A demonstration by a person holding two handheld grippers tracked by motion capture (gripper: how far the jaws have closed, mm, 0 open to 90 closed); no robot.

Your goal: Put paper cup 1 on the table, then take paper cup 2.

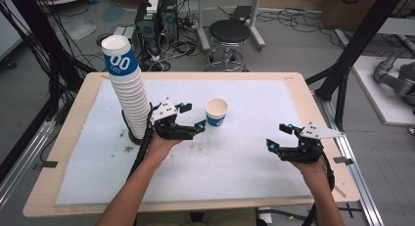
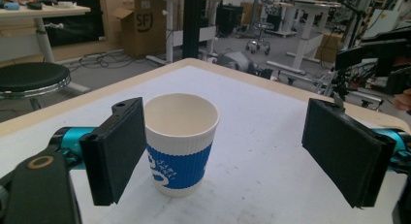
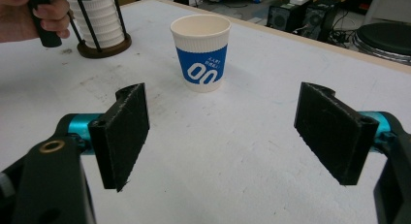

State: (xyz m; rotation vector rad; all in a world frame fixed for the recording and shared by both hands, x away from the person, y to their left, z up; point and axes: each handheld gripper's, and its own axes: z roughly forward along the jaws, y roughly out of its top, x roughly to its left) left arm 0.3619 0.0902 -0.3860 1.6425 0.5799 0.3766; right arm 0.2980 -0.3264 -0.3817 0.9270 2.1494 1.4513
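A single white paper cup with a blue band (image 1: 216, 112) (image 2: 180, 142) (image 3: 200, 52) stands upright on the white mat near the table's middle. A tall stack of the same cups (image 1: 128, 87) (image 3: 99, 18) rises from a round dark holder at the left. My left gripper (image 1: 192, 118) (image 2: 225, 151) hovers open just left of the single cup, which stands beyond the jaws near the left one, untouched. My right gripper (image 1: 276, 137) (image 3: 231, 136) rests open at the right of the mat, pointing toward the cup, with nothing between its jaws.
The wooden table (image 1: 302, 96) carries a white mat (image 1: 254, 152). Behind it on the floor stand a black stool (image 1: 229, 33), computer cases (image 1: 156, 20) and loose cables. A black frame post (image 1: 359, 40) rises at the right.
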